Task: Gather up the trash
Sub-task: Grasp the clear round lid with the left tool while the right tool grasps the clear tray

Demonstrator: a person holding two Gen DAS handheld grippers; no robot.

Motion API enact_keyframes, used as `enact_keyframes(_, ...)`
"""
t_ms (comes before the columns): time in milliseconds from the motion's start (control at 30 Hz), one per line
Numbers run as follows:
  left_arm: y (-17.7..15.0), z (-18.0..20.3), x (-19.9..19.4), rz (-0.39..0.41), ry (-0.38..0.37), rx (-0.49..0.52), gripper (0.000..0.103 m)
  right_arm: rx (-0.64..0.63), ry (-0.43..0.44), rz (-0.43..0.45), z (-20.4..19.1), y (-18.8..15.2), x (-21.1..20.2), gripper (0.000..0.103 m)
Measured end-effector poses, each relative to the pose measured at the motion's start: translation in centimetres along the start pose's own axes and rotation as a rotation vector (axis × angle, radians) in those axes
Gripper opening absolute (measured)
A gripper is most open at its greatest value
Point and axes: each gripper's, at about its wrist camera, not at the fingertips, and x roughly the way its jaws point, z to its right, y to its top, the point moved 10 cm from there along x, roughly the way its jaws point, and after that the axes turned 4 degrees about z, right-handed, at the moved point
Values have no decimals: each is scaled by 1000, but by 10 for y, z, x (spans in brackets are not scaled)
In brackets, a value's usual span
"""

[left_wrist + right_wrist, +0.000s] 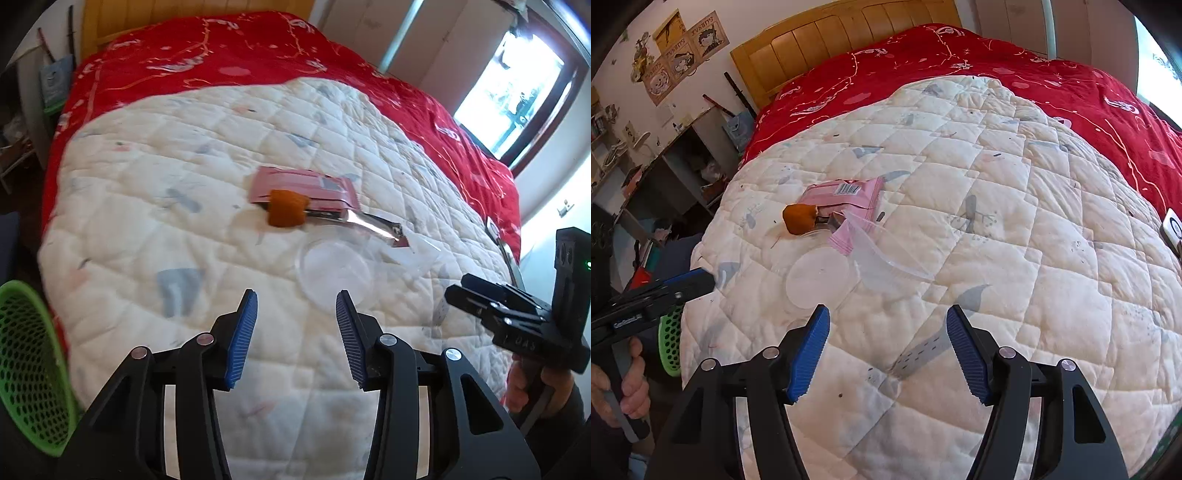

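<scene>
While both the left gripper [295,302] and right gripper [886,321] hover spread and empty, pinch the round clear plastic lid [334,269], lying on the white quilted bedspread [147,177] just ahead, by its rim, then carry it to the green mesh basket [26,365]

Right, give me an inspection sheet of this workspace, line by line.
Surface: white quilt over a red blanket on a bed.
Job's things: pink wrapper, orange peel piece touching its near edge, clear plastic lid, clear plastic cup lying on its side; all clustered together. Green mesh basket at the bed's left edge.
Clutter: small dark specks on the quilt.
Grippers: left gripper open, holding nothing; right gripper open, holding nothing; both short of the trash.
Cables: nothing seen.
Surroundings: wooden headboard, posters, shelves, window.
</scene>
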Motion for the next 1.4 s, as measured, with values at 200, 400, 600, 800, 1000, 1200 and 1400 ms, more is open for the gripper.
enact_keyframes(200, 0, 9, 43, -70, -4, -1, 36, -12, 7, -5, 3, 1, 5, 64)
enact_keyframes(400, -4, 4, 70, -115, 7, -22, 22, -3, 24, -11, 6, 1, 11, 64)
enact_keyframes(600, -10, -2, 69, -122, 6, -40, 4, 4, 48, -14, 1, 5, 21, 64)
enact_keyframes(800, -7, -17, 43, -78, 41, -12, 2, 22, 71, -25, -7, 13, 36, 64)
enact_keyframes(1000, -7, -39, 23, -64, 65, -14, 2, 0, 82, -56, -16, 16, 54, 64)
enact_keyframes(1200, -11, -55, 14, -60, 82, -27, 2, -182, 1, -89, -31, 13, 72, 70)
enact_keyframes(1400, -15, -63, 11, -59, 75, -52, 1, -225, -29, -107, -32, 9, 84, 62)
